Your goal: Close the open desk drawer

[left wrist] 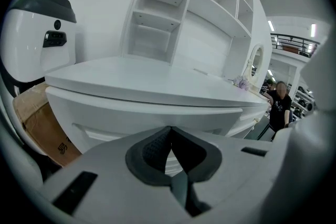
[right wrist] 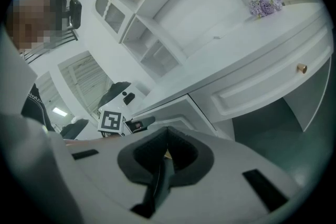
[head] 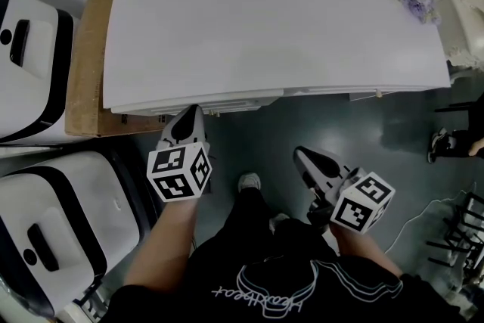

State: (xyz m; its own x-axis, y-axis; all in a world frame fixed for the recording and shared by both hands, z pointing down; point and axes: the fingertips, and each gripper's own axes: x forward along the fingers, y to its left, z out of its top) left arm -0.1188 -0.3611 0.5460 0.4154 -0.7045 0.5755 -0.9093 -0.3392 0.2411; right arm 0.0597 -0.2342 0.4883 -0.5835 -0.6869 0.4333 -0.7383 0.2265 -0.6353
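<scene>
Since drawer [head: 234, 101] juts slightly from white desk [head: 265, 19], left gripper [head: 192, 115] aims closed, empty jaws at drawer front, likely to push; right gripper [head: 302, 155] closed, empty, held back.

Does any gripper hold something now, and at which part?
Nothing is held. The left gripper points at the drawer front with jaws together and empty; the right gripper, also shut, holds nothing.
</scene>
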